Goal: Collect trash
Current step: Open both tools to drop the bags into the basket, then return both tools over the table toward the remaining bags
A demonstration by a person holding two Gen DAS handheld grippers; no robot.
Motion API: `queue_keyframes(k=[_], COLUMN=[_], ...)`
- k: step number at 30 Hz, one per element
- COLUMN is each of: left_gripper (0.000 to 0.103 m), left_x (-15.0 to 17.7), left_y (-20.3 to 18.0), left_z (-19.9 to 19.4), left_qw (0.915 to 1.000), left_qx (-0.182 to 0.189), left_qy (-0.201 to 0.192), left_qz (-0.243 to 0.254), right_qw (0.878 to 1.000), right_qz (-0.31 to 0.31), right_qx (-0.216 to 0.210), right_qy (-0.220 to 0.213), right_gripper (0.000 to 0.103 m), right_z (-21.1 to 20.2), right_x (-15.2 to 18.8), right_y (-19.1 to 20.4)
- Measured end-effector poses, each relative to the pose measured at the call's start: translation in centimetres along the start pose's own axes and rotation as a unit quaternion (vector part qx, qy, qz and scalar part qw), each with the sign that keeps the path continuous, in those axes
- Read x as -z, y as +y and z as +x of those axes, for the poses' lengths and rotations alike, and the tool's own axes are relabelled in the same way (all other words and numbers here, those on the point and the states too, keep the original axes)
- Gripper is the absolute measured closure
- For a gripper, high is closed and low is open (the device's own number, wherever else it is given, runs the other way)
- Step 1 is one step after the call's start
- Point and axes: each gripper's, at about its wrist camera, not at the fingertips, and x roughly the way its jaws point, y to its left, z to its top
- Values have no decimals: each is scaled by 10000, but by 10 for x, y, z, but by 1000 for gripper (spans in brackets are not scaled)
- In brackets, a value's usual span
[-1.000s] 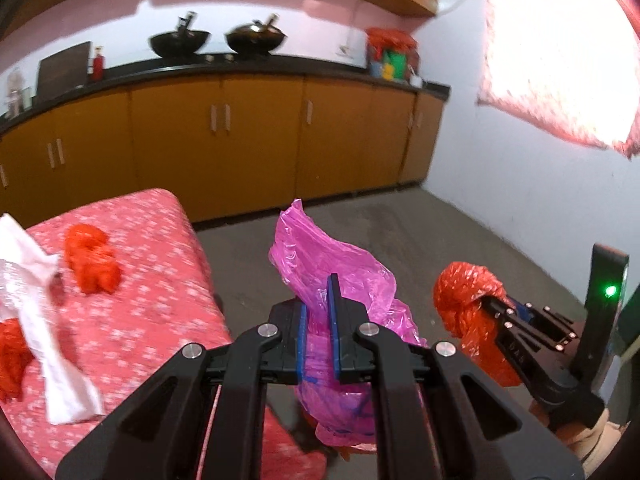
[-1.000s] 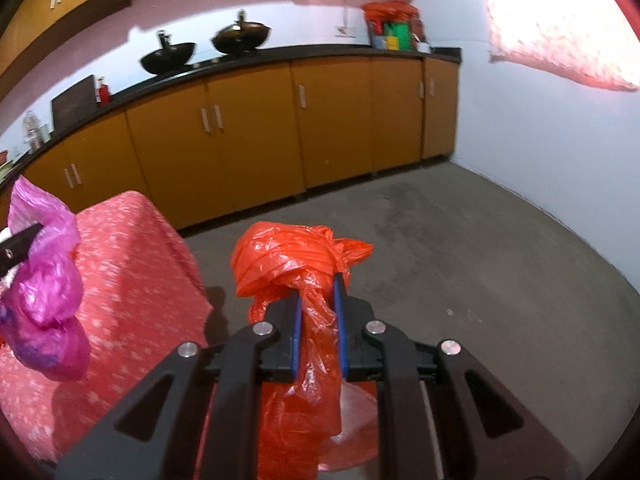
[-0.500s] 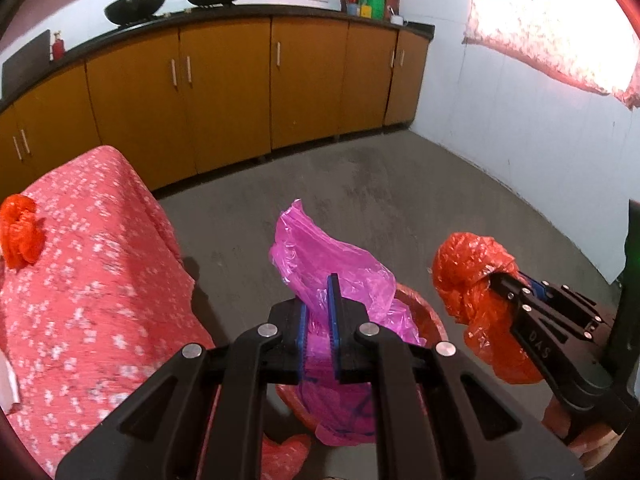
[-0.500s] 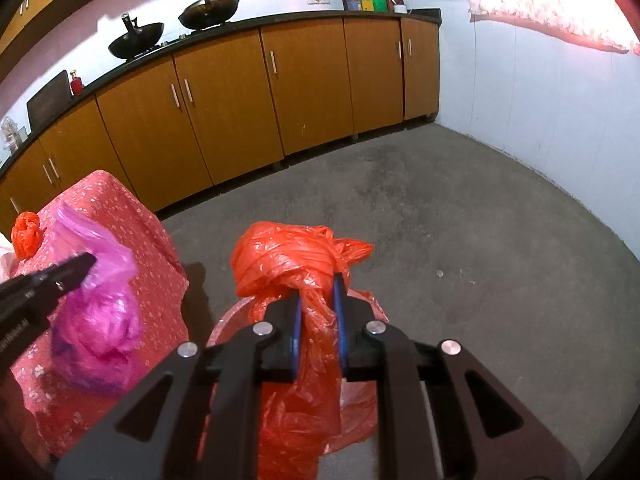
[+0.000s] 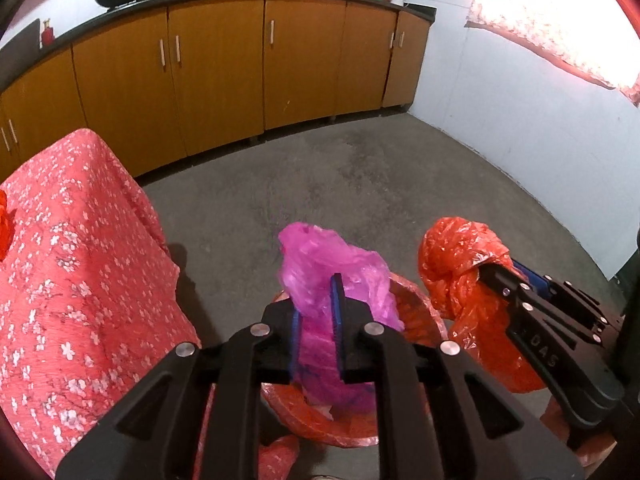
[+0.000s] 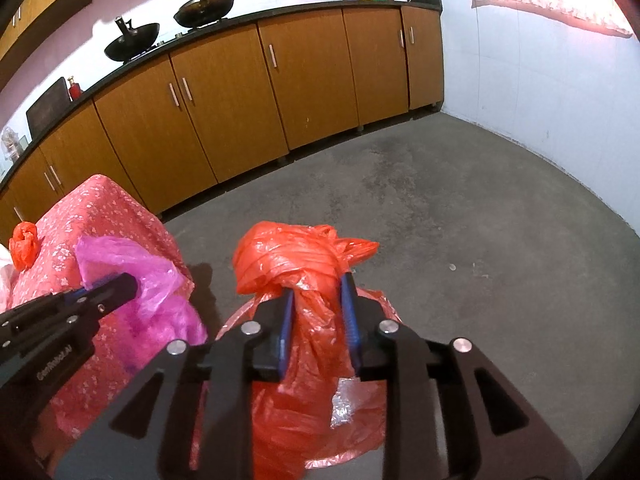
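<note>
My left gripper (image 5: 316, 312) is shut on a pink plastic bag (image 5: 332, 276) and holds it over a red-lined bin (image 5: 416, 312) on the floor. My right gripper (image 6: 318, 312) is shut on a knotted orange plastic bag (image 6: 296, 256), just above the same bin (image 6: 376, 300). The jaws of both look slightly wider than before. The orange bag (image 5: 456, 256) hangs to the right of the pink one. The pink bag also shows at the left of the right wrist view (image 6: 152, 280).
A table with a red flowered cloth (image 5: 72, 264) stands to the left, with a small orange bag (image 6: 24, 244) on it. Brown cabinets (image 5: 216, 68) line the back wall under a dark counter with woks (image 6: 204, 2). White wall (image 5: 520, 112) at right; grey floor (image 5: 320, 184) between.
Both grippers moved right off the table and down over the bin, carrying their bags. The jaws of both now stand a bit further apart around the bags.
</note>
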Motion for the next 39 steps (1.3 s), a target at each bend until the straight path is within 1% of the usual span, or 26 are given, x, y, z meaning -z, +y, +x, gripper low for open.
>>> queue_keyframes(k=[4,7,11,15,19,21,25,31,36,39], left_gripper=[88,87,86,86,86,86,79,79,78,74], left_x=[-1,-2,-1,0,-2,-6,-11,-11,-7,1], left_y=[2,3,5,7,13,18,28,42,60,83], left_z=[5,5,5,5,0,-5,-21,-48,-81,-109], left_qw=[9999,9999,9997,9992,9990,9988,9988,9980,9965,9944], left_qx=[39,93,214,308,317,291,177,16,-147,-282], left_qy=[65,84,105,173,162,98,-119,-400,-650,-829], left_qz=[-71,-66,-106,-177,-284,-371,-449,-485,-509,-585], right_qw=[10000,10000,10000,9999,9998,9996,9994,9998,9993,9982], right_qz=[12,16,-40,-19,-3,-68,-167,-124,-353,-489], right_qx=[1,-1,-7,36,125,146,210,164,-19,-297], right_qy=[33,41,84,124,181,223,195,34,-124,-170], right_gripper=[75,66,65,58,54,53,53,53,53,53], right_z=[3,3,3,3,4,4,-1,-17,-36,-48], right_x=[1,1,3,5,3,2,0,-5,-13,-18], right_y=[1,3,7,7,6,8,14,20,48,72])
